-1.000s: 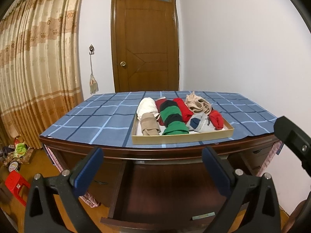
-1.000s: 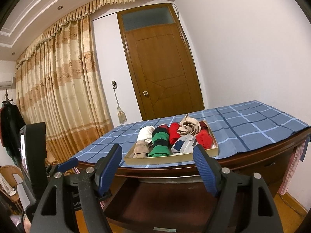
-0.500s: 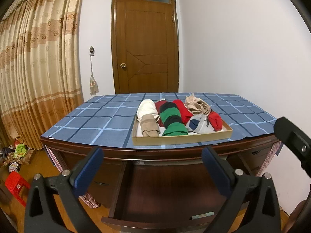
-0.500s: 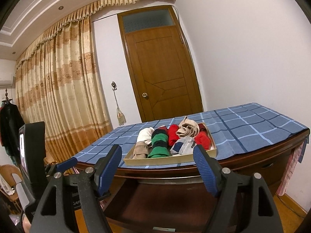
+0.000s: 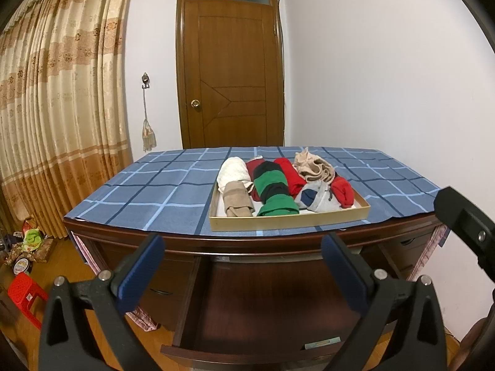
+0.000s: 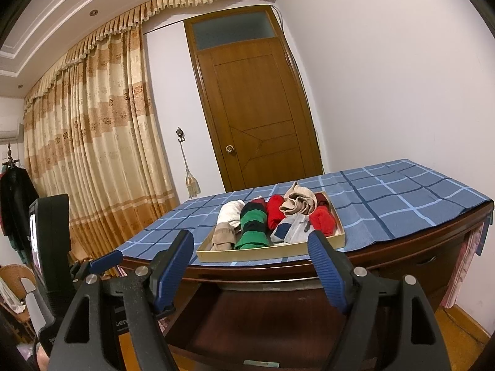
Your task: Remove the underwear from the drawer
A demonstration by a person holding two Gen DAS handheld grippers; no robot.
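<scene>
Both hand-held grippers, left [image 5: 241,266] and right [image 6: 250,262], gape empty; rolled underwear [image 5: 275,185] in tray [image 5: 287,221] looks soft, light; pinch a roll's middle.

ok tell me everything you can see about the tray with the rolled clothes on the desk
The tray is a shallow rectangular box, tan like cardboard, with a pale floor. It lies flat on the blue checked tablecloth near the desk's front edge, above the open drawer. Rolled garments fill it: cream, beige, red, green-and-black, grey. Neither gripper touches it.
</scene>
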